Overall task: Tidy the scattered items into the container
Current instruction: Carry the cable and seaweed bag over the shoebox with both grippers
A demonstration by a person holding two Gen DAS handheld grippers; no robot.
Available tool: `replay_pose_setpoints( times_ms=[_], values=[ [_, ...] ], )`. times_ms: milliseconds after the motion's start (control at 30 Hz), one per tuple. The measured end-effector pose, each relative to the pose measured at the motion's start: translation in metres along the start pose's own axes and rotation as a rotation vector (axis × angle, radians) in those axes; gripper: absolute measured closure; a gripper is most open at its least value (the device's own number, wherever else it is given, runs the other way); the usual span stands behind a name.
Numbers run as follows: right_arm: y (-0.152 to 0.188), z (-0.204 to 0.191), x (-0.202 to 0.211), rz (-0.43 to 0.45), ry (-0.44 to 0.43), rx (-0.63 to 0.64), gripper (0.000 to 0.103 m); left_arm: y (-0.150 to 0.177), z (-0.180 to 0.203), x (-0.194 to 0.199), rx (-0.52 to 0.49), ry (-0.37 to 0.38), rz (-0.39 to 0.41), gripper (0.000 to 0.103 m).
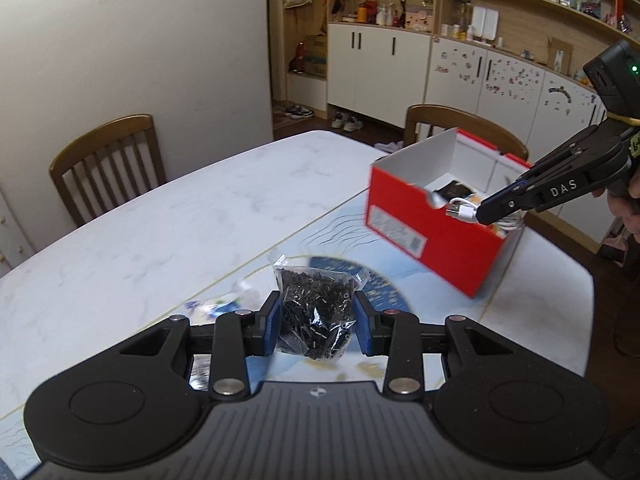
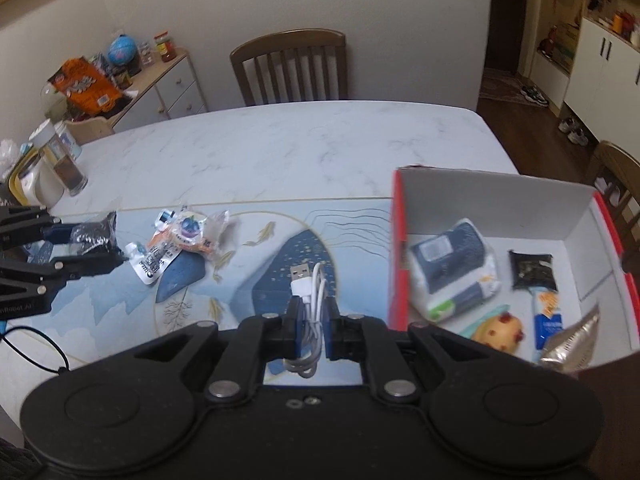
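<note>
Left claw point(image 1: 315, 322) pinching black-bead bag point(image 1: 314, 312); right claw point(image 2: 311, 330) clamped on white cable point(image 2: 310, 296).

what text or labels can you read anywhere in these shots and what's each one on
"DAS": white letters on the right gripper, on its black finger arm.
"nRobot.AI", cut off at the frame edge: on the left gripper, on its black body.
Red box white label: too blurred to read.
Snack packets on the table: print too small and blurred.
Packs inside the box: labels unreadable.

Silver packet point(image 2: 572, 344) in the box point(image 2: 496, 184) blurred, cut off
</note>
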State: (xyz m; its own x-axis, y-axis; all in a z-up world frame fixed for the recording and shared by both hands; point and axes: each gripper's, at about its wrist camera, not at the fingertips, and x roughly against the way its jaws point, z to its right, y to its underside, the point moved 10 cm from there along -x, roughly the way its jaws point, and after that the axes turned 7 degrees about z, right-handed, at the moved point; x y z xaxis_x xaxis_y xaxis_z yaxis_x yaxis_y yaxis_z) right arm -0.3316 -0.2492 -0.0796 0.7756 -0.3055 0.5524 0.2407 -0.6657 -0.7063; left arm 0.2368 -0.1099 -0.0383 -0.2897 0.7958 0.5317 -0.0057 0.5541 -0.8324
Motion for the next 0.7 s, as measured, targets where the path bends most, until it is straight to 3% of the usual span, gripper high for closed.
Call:
replay_pose_setpoints(
  times_ms=[700],
  values=[
    [-0.011, 0.112, 0.032, 0.07, 0.076, -0.06, 0.094, -0.057, 0.095, -0.065, -0.064, 0.108, 0.003, 0.067]
  ],
)
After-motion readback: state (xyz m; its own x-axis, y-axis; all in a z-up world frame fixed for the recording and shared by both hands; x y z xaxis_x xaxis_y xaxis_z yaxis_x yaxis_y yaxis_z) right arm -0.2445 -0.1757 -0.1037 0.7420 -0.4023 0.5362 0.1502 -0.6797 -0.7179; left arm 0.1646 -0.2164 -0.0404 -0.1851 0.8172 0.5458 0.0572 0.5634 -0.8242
